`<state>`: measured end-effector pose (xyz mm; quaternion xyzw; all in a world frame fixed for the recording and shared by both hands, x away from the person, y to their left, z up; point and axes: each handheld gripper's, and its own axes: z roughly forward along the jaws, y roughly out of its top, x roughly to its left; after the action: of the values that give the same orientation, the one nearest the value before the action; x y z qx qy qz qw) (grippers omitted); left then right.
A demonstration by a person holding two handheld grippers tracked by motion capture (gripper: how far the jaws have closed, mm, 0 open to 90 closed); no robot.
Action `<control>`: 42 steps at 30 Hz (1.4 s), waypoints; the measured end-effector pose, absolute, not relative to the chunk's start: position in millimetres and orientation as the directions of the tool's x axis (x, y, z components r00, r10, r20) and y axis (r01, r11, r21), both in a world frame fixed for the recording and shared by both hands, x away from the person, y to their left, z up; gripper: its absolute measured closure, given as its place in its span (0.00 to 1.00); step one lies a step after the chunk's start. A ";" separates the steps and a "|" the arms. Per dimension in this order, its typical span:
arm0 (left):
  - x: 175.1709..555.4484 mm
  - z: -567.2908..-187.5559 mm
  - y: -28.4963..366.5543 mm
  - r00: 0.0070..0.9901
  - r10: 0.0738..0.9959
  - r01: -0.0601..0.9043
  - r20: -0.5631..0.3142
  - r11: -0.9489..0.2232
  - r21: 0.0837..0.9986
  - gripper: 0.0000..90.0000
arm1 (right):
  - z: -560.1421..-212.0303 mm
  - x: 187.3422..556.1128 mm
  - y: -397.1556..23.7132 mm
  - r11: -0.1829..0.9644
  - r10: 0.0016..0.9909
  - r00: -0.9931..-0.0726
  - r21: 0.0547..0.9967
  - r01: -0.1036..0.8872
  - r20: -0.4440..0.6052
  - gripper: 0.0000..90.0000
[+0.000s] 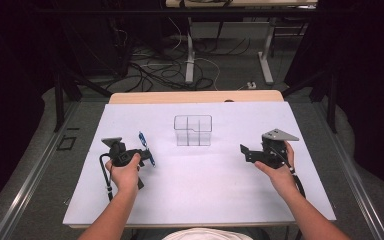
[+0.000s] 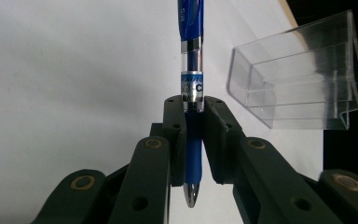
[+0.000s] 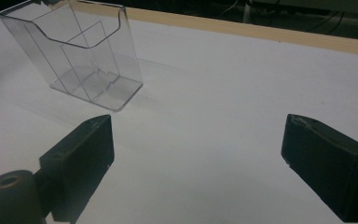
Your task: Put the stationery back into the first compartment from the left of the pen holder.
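The left gripper (image 2: 193, 140) has its jaws clamped tight on a blue pen (image 2: 191, 70), which sits crosswise between the pads with its metal tip poking out toward the camera side and its long barrel running straight ahead, away from the jaws. Seen from the high view, the pen (image 1: 146, 149) is lifted off the white table (image 1: 195, 195) and leans, its upper end tipped away from the person and its lower end nearer the hand. So the pick-up looks finished; what seems left is carrying the pen to the clear holder (image 2: 303, 74), which stands ahead of this gripper and off to its right, and dropping it into one of the compartments. The holder is empty as far as the frames show. The right gripper (image 3: 196, 158) holds nothing: its jaws stand wide apart over bare table, with the holder (image 3: 81, 56) ahead and to its left, well apart from it. To go in cleanly, the pen would likely need turning closer to upright first.
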<state>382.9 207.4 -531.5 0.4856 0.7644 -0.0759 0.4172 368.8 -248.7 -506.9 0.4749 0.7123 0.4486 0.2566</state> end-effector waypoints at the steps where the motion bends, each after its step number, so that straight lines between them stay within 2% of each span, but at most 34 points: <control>1: 382.8 -528.4 207.9 -0.165 0.683 0.806 -0.712 0.510 0.302 0.88 | -506.5 368.2 -247.8 0.156 0.905 -0.421 0.884 0.441 0.050 0.11; 9: 382.1 -508.2 207.5 -0.063 0.715 0.804 -0.697 0.450 0.389 0.88 | -505.4 364.4 -239.5 0.241 0.884 -0.466 0.891 0.385 -0.037 0.16; 15: 381.5 -495.0 203.2 0.004 0.759 0.809 -0.651 0.380 0.449 0.88 | -504.7 362.8 -235.1 0.286 0.867 -0.492 0.892 0.350 -0.085 0.17; 19: 380.3 -485.6 198.9 0.085 0.800 0.810 -0.594 0.292 0.509 0.88 | -504.4 361.3 -232.0 0.322 0.854 -0.505 0.891 0.321 -0.126 0.19; 27: 381.0 -473.9 190.2 0.159 0.830 0.815 -0.535 0.196 0.546 0.88 | -502.5 356.6 -223.3 0.433 0.792 -0.557 0.873 0.225 -0.249 0.28; 29: 380.7 -470.2 188.1 0.193 0.842 0.812 -0.505 0.152 0.563 0.88 | -502.5 355.0 -220.2 0.453 0.778 -0.565 0.869 0.200 -0.275 0.30; 30: 379.5 -466.9 185.0 0.230 0.858 0.801 -0.459 0.101 0.590 0.88 | -502.2 354.0 -218.9 0.467 0.770 -0.567 0.863 0.191 -0.291 0.30; 36: 374.5 -459.9 175.1 0.289 0.881 0.765 -0.376 0.024 0.644 0.88 | -501.7 349.8 -212.6 0.514 0.736 -0.579 0.846 0.143 -0.349 0.33; 39: 370.1 -456.5 168.5 0.321 0.894 0.728 -0.312 -0.023 0.685 0.88 | -501.8 349.2 -211.4 0.514 0.733 -0.584 0.846 0.141 -0.348 0.33; 40: 367.5 -455.3 164.1 0.346 0.901 0.692 -0.263 -0.056 0.719 0.88 | -502.1 349.5 -211.4 0.509 0.733 -0.587 0.849 0.140 -0.343 0.33; 41: 367.5 -455.3 164.1 0.346 0.901 0.692 -0.263 -0.056 0.719 0.88 | -502.0 349.2 -211.5 0.507 0.737 -0.584 0.850 0.145 -0.340 0.33; 42: 364.5 -453.1 160.8 0.370 0.906 0.660 -0.207 -0.100 0.745 0.88 | -502.0 349.7 -211.9 0.508 0.735 -0.586 0.849 0.142 -0.342 0.33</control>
<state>364.5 160.8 -453.1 0.7253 0.5396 0.1539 0.3988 349.7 -211.9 -502.0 0.2777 0.7900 0.4108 0.3607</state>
